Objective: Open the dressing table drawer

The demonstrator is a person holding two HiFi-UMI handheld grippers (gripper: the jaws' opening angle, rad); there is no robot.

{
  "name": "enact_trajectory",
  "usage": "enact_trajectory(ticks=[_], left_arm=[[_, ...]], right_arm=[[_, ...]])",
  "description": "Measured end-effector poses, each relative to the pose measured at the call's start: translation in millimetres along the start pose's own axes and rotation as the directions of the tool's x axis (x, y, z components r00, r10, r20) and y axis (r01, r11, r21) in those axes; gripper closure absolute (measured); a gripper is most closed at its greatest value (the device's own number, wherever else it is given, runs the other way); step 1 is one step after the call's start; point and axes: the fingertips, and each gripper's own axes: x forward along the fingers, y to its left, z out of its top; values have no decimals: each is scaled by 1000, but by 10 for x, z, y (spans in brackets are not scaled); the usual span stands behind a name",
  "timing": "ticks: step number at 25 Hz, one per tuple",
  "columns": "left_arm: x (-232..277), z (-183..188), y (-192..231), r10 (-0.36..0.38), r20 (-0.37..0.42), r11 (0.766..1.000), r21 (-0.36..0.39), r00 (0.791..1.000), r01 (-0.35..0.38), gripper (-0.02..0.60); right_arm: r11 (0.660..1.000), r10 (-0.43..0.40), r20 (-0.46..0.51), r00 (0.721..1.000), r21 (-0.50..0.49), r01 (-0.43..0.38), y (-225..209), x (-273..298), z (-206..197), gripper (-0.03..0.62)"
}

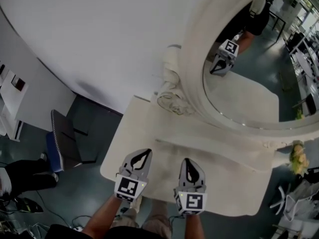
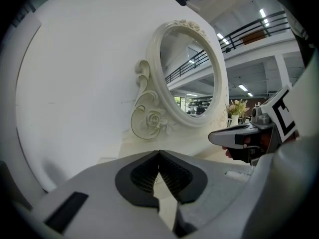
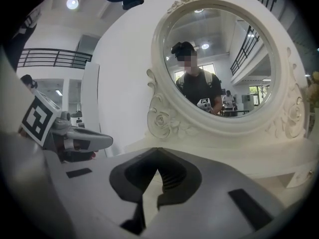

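Mirror (image 1: 259,83) upright at back of dressing table (image 1: 149,133), flowers (image 1: 298,159) at right end

Fig. 1. My two hand-held grippers, seen from the head camera.
Left gripper (image 1: 147,151) and right gripper (image 1: 186,160): pale grey wedge-shaped shells, each with a dark ribbed teardrop recess just behind its tips. At the rear of each sits a white marker cube (image 1: 127,188) printed with black squares. I wear a dark top (image 1: 70,230).
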Motion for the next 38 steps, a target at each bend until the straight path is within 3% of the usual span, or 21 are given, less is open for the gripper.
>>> enact_trajectory(ticks=[10, 16, 20, 24, 34, 38], left_arm=[[331, -381, 13, 1, -70, 1000, -13, 998, -2, 580], [501, -657, 54, 1, -150, 999, -40, 989, -7, 578], [640, -812, 32, -23, -201, 998, -64, 979, 10, 467], [763, -908, 45, -7, -227, 998, -69, 974, -9, 417], [1000, -1002, 56, 8, -244, 995, -90, 970, -31, 416], [1009, -1014, 92, 32, -248, 995, -84, 968, -54, 447]], right_arm=[[1000, 25, -87, 996, 20, -23, -81, 193, -436, 597], [999, 39, -76, 996, 39, -36, -118, 282, -489, 597], [998, 46, -88, 995, 41, -43, -123, 322, -543, 597], [998, 48, -99, 994, 51, -43, -133, 334, -586, 597], [998, 37, -121, 992, 59, -30, -246, 373, -687, 597], [998, 44, -117, 992, 60, -37, -251, 414, -661, 597]])
